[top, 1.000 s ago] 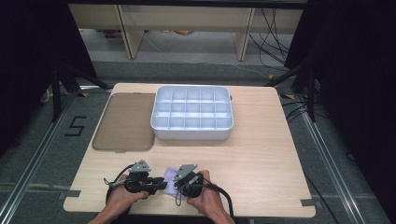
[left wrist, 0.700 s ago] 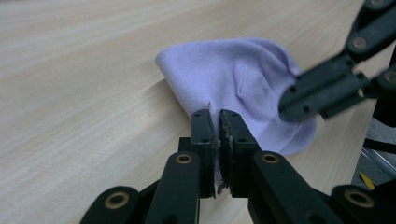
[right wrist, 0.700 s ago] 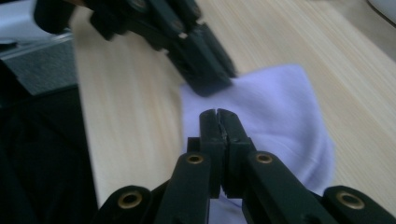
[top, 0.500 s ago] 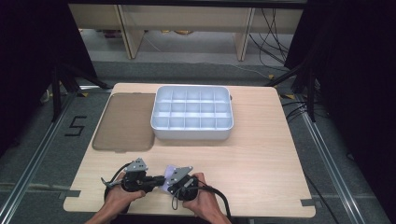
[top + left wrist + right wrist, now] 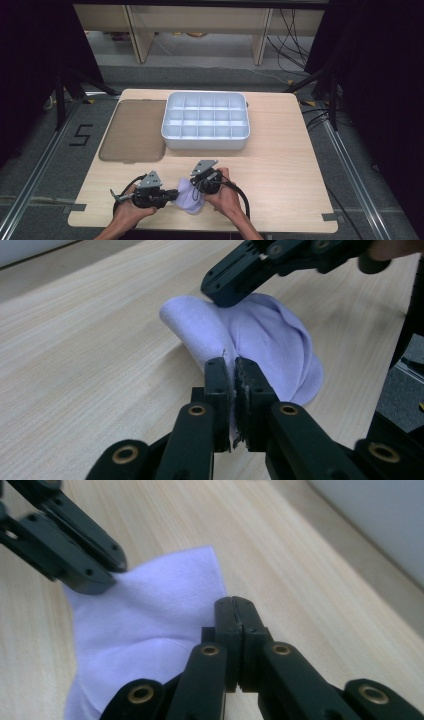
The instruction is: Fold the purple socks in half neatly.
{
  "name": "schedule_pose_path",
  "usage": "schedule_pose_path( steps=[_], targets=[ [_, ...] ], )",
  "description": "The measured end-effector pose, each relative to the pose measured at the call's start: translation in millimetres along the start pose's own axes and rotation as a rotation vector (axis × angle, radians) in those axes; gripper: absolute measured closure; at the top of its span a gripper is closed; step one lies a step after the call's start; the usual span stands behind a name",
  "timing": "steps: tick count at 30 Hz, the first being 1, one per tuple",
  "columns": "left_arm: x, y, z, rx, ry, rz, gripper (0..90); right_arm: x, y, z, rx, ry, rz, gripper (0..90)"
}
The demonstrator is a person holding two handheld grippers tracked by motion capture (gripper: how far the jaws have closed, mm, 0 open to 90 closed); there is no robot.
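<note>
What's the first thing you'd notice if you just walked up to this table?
A lilac cloth at the near edge of the table, pinched between two black grippers, left gripper and right gripper, both shut on it. Behind sits a white tray of compartments, with a brown lid flat at its left.

"What can't you make out?"

"My forearms run off the bottom of the high view. My left gripper [image 5: 234,385] covers the lilac cloth's [image 5: 260,340] near edge."

"And the right gripper [image 5: 235,630]?"

"Whether cloth sits between its jaws, I cannot tell."
</note>
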State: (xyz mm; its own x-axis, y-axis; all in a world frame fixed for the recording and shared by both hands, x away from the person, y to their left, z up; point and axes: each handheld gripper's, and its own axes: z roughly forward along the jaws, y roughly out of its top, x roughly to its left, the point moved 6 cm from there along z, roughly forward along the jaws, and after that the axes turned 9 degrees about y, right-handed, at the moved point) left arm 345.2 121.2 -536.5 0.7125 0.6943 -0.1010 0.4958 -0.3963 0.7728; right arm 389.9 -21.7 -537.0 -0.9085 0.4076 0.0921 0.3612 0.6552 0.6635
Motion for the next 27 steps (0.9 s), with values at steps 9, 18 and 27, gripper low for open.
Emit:
schedule_pose_path(
  steps=[9,18,27],
  targets=[
    [-1.6,0.9,-0.6,-0.01,0.002,0.007,83.9,1.9,3.0,-18.1,-0.037,-0.028,0.001,89.8],
    [-5.6,4.8,-3.5,-0.019,0.01,0.025,83.9,25.7,-21.5,-29.7,0.023,0.045,0.0,88.8],
    [-18.0,13.4,-6.7,-0.057,0.014,0.058,83.9,20.9,-25.3,-14.1,0.038,0.042,0.034,89.1]
  ],
)
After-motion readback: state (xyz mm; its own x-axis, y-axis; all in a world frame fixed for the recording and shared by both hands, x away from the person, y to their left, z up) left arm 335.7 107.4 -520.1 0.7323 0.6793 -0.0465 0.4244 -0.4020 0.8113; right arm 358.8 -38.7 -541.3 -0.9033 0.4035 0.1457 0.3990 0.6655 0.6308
